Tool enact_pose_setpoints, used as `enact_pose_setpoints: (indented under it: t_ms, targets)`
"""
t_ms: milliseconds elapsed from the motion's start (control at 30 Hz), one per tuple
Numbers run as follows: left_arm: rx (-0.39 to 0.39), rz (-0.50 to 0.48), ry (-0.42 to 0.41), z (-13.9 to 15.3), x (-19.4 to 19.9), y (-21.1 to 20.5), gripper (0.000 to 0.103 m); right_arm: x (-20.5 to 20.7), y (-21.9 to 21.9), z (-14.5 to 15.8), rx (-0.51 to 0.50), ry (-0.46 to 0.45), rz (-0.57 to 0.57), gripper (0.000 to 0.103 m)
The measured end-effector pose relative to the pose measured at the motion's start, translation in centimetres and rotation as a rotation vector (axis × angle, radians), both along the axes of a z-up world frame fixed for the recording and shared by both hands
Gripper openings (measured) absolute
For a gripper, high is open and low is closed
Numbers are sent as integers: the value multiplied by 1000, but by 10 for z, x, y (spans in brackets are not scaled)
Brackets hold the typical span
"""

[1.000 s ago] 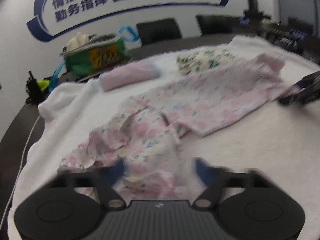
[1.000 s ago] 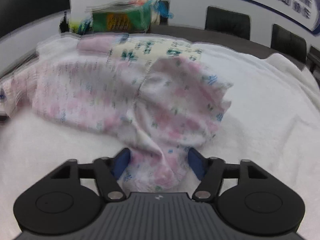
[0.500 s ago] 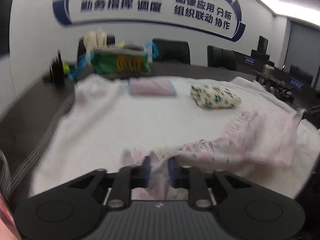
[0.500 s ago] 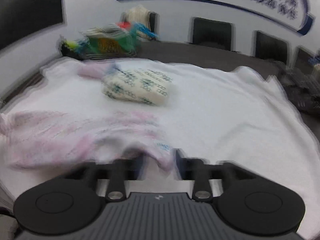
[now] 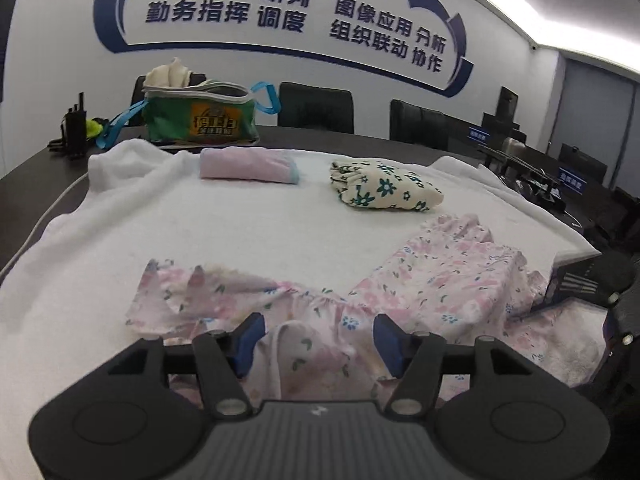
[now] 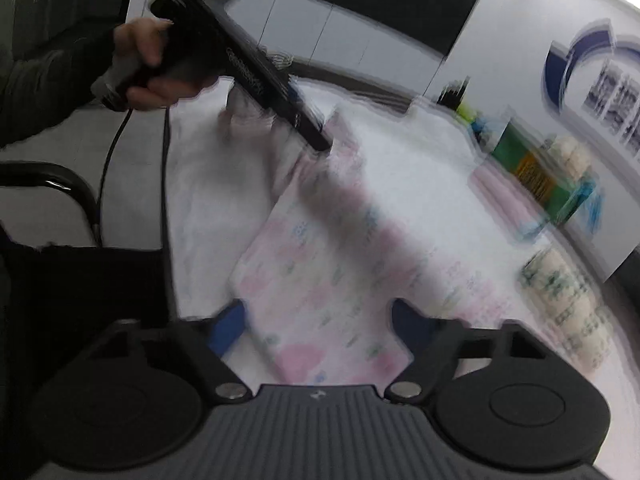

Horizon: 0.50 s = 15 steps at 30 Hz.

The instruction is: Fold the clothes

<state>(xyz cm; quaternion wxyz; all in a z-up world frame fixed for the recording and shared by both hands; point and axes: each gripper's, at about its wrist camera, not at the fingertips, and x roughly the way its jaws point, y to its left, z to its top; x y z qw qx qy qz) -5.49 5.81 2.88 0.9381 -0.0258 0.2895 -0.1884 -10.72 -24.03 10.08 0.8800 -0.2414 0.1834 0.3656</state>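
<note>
A pink floral garment (image 5: 432, 280) lies spread across the near part of the white towel (image 5: 200, 232), its edge ruffled. My left gripper (image 5: 319, 340) is open, low over the garment's near edge, with cloth lying loose between its blue pads (image 5: 248, 338). In the blurred right wrist view the same garment (image 6: 340, 280) stretches away from my right gripper (image 6: 318, 326), which is open at the garment's end. A hand (image 6: 152, 68) holds the left gripper's body at the upper left of that view, its tip down at the garment's far end.
A folded pink garment (image 5: 248, 164) and a folded cream garment with green flowers (image 5: 384, 192) lie at the back of the towel. Behind them are a green bag (image 5: 200, 116), black radios (image 5: 74, 128) and dark chairs (image 5: 316, 108) at the dark table.
Half a second ago both grippers were shut on the garment, pulling it toward the near edge. Both have now opened and the garment lies flat. The right view has swung left.
</note>
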Motion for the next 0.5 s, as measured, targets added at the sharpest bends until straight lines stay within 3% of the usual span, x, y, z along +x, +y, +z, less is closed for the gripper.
enact_pose_setpoints:
  t_ms: [33, 333, 400, 467, 500]
  targets:
    - [-4, 6, 4, -1, -1, 3, 59, 8, 1, 2, 9, -1, -19, 3]
    - [-88, 115, -41, 19, 2, 21, 60, 83, 12, 22, 86, -14, -193, 3]
    - [-75, 112, -38, 20, 4, 18, 62, 109, 19, 22, 65, -52, -305, 7]
    - [-51, 104, -33, 19, 4, 14, 62, 134, 30, 17, 7, -106, -478, 28]
    - [-40, 88, -40, 18, 0, 14, 63, 141, 33, 15, -15, -122, -539, 30]
